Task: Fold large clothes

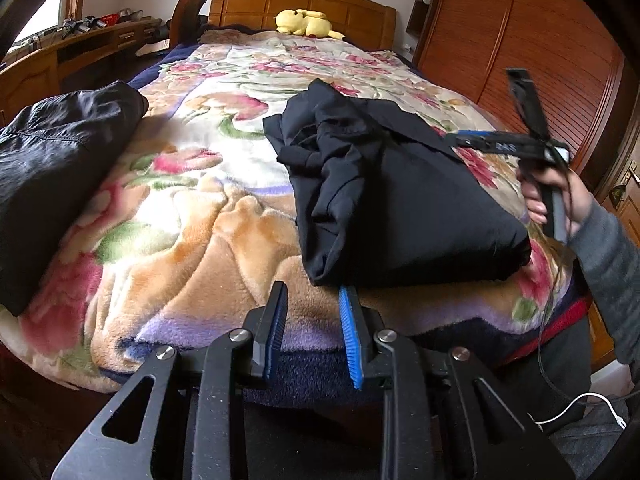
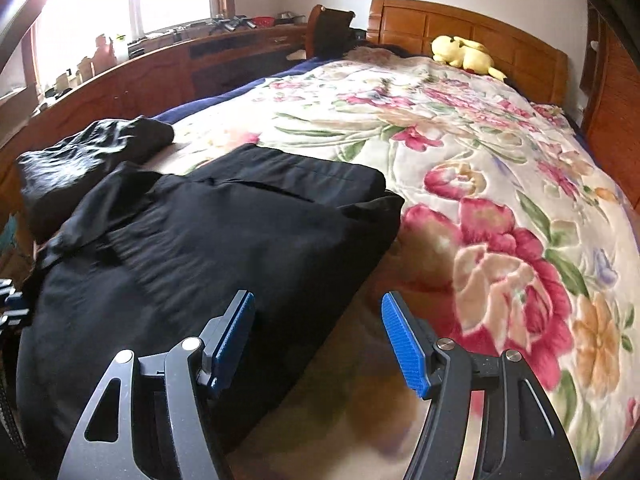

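A black garment (image 1: 400, 208) lies folded in a thick bundle on the floral blanket (image 1: 208, 208), with a crumpled sleeve on its left side. My left gripper (image 1: 314, 289) hovers just before its near edge, jaws narrowly apart with nothing between them. In the right wrist view the same garment (image 2: 200, 248) fills the left half. My right gripper (image 2: 318, 296) is open beside its right edge, over the blanket (image 2: 500, 216), and holds nothing. Its left finger (image 2: 236, 328) overlaps the cloth's edge. A hand (image 1: 560, 196) in a grey sleeve holds that gripper at the far right.
A second, shiny black garment (image 1: 60, 160) (image 2: 92, 156) lies folded at the bed's left edge. A yellow plush toy (image 1: 308, 24) rests by the wooden headboard (image 1: 304, 0). A wooden wardrobe (image 1: 520, 40) stands at the right, a cluttered desk (image 2: 168, 60) at the left. A white cable (image 1: 592, 408) lies on the floor.
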A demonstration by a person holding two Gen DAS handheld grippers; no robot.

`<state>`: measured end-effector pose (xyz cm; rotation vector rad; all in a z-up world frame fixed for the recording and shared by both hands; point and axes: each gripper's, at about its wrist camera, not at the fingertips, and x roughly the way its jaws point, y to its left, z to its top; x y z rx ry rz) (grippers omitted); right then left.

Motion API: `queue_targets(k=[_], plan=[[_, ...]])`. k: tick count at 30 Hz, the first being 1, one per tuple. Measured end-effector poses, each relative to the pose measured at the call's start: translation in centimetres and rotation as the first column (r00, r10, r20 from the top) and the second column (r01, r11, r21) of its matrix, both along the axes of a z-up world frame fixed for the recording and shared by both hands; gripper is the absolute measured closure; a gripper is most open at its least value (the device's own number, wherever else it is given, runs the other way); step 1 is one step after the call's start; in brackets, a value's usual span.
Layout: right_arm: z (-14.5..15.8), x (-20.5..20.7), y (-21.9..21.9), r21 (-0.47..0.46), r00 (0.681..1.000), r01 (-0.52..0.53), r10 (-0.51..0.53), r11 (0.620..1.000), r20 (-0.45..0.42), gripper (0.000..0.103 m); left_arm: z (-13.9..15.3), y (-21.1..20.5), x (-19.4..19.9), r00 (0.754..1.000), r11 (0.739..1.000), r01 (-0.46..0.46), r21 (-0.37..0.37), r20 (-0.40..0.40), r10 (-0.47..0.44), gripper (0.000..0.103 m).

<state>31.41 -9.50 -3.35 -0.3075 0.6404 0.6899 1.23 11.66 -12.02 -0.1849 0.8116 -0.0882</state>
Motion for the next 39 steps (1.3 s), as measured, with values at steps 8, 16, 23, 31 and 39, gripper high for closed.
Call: queue_targets(k=[8, 16, 23, 31, 39], plan=[[-0.9, 5.2, 2.2, 0.003, 0.998, 0.013, -0.013, 1.0, -0.065, 0.017, -0.3, -0.3, 1.2, 1.0, 1.0, -0.018, -0.018, 0.01, 0.018, 0.075], [-2.4, 8.3, 2.7, 0.034, 0.989, 0.039, -0.033, 0.999, -0.147, 0.004, -0.2, -0.4, 2.3, 0.999, 0.999, -0.026, -0.036, 0.018, 0.027, 0.075], [-3.9, 10.1, 2.8, 0.086, 0.97, 0.035, -0.013, 0.996, -0.245, 0.002, -0.3, -0.3, 2.7, 1.0, 0.999, -0.026, -0.046, 0.015, 0.027, 0.075], [-4.8, 10.9, 2.8, 0.126, 0.957, 0.026, 0.012, 0.992, -0.29, 0.002, -0.6, -0.5, 3.3, 1.0, 0.999, -0.027, -0.045, 0.004, 0.027, 0.075], [-5.2, 10.9, 4.0, 0.147, 0.942, -0.03, 0.077, 0.989, -0.326, 0.011, -0.7, -0.8, 3.6, 0.999, 0.998, -0.041, -0.042, -0.005, 0.04, 0.075]])
